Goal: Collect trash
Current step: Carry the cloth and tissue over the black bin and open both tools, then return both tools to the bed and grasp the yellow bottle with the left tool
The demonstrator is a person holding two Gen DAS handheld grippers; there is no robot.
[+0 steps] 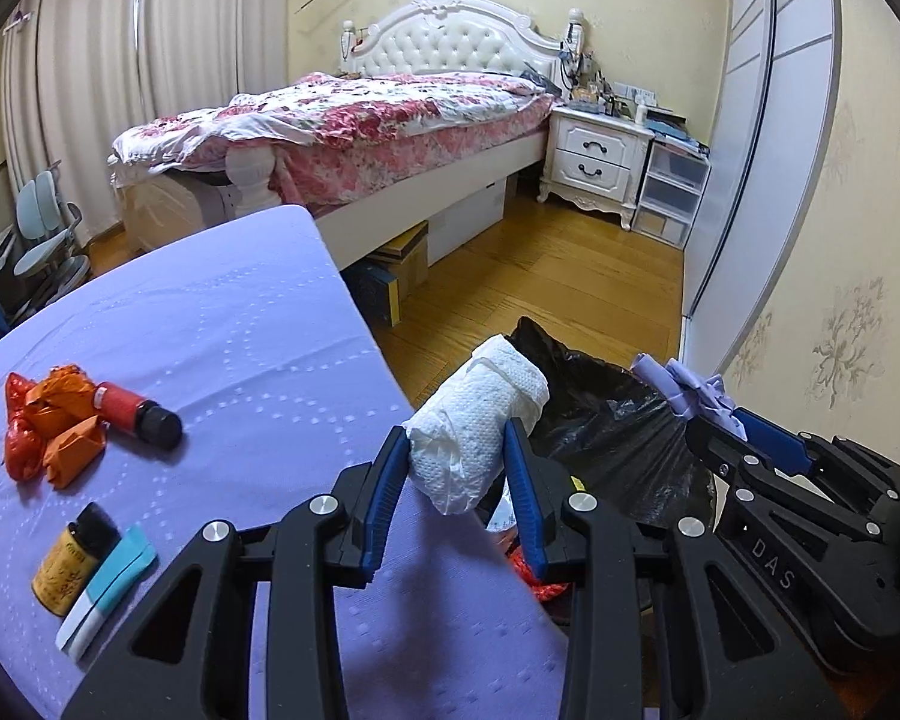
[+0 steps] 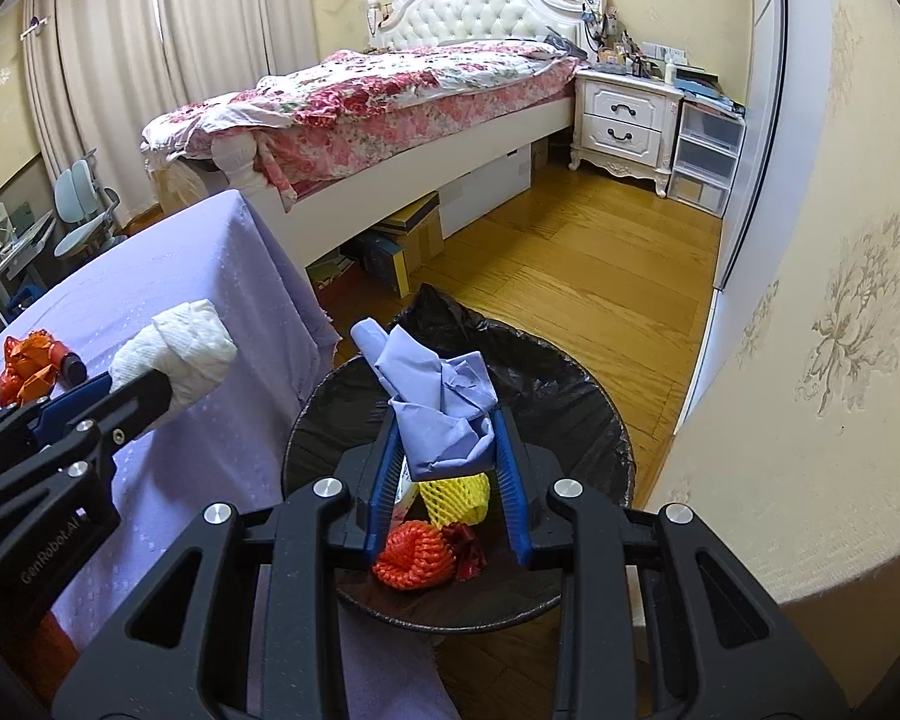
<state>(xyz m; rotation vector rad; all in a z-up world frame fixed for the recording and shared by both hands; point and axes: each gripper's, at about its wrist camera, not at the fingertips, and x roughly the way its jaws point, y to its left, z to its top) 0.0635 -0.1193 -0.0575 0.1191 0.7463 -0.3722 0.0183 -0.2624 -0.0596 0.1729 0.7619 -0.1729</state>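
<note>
My left gripper (image 1: 457, 450) is shut on a rolled white paper towel wad (image 1: 480, 420), held above the table's right edge beside the bin; it also shows in the right wrist view (image 2: 174, 354). My right gripper (image 2: 447, 450) is shut on a crumpled blue paper (image 2: 438, 402) directly over the black-lined trash bin (image 2: 576, 396). The bin holds orange foam net (image 2: 414, 555), yellow foam net (image 2: 456, 495) and a red wrapper. In the left wrist view the blue paper (image 1: 690, 390) and bin (image 1: 606, 420) lie to the right.
On the purple-clothed table (image 1: 210, 330) lie orange wrappers (image 1: 48, 426), a red bottle with black cap (image 1: 138, 414), a yellow bottle (image 1: 72, 561) and a teal-white packet (image 1: 111, 591). A bed (image 1: 360, 120), nightstand (image 1: 594, 156) and wooden floor (image 1: 570, 276) lie beyond.
</note>
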